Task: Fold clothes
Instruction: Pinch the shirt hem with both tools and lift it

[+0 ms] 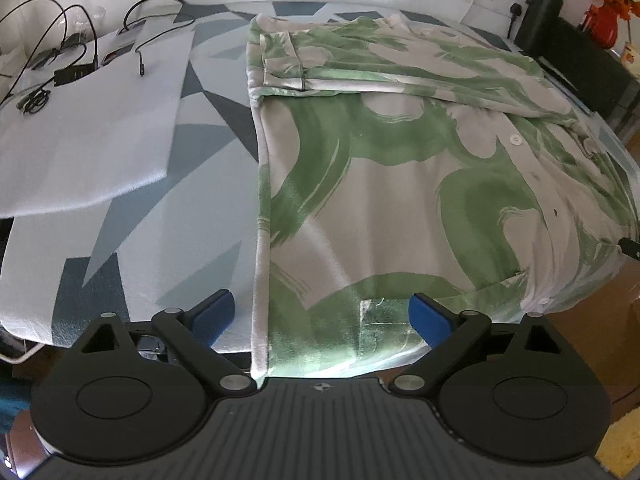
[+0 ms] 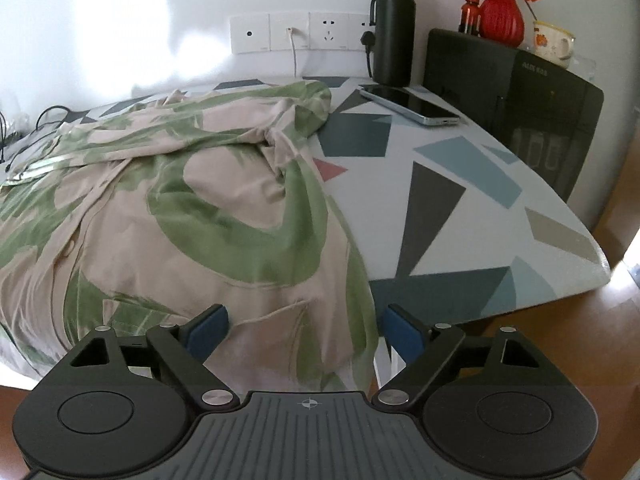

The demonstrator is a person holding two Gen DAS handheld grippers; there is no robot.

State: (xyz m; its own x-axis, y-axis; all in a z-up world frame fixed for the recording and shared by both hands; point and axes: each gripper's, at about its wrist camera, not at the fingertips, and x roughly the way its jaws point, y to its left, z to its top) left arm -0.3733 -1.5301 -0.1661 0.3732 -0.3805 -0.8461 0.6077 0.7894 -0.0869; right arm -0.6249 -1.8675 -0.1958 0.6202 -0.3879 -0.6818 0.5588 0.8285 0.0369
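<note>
The shirt [image 1: 400, 184] — pale with broad green brush-strokes and a buttoned placket — lies spread on the table [image 1: 168, 216], which wears a cover of grey and blue triangles; its collar end is toward the wall and its hem hangs over the near table edge, right in front of both tools. One sleeve [image 1: 360, 68] is already folded across the upper chest, so the garment reads as partly folded, its long axis running away from the cameras, hem near and collar far. The left gripper [image 1: 320, 318] sits at the hem with its jaws spread wide, the shirt's straight left side edge falling between them, nearer the left pad; nothing is pinched. The right gripper [image 2: 306, 332] is likewise at the hem on the other side, jaws apart and empty, with the shirt's right side edge running down between the pads, just inside the right one. On that side the cloth is rumpled — the second sleeve [image 2: 276, 120] is bunched near the collar rather than laid flat. Both hands are about equally close to the hem, each over its own corner, so the likely next move is a two-handed pinch of the hem corners and a lift toward the collar, along the long axis. A phone [image 2: 412, 106] and a dark flask [image 2: 394, 28] stand beyond the shirt's right shoulder, well apart from it; a white cloth [image 1: 92, 128] with cables [image 1: 72, 40] lies off to the left.
</note>
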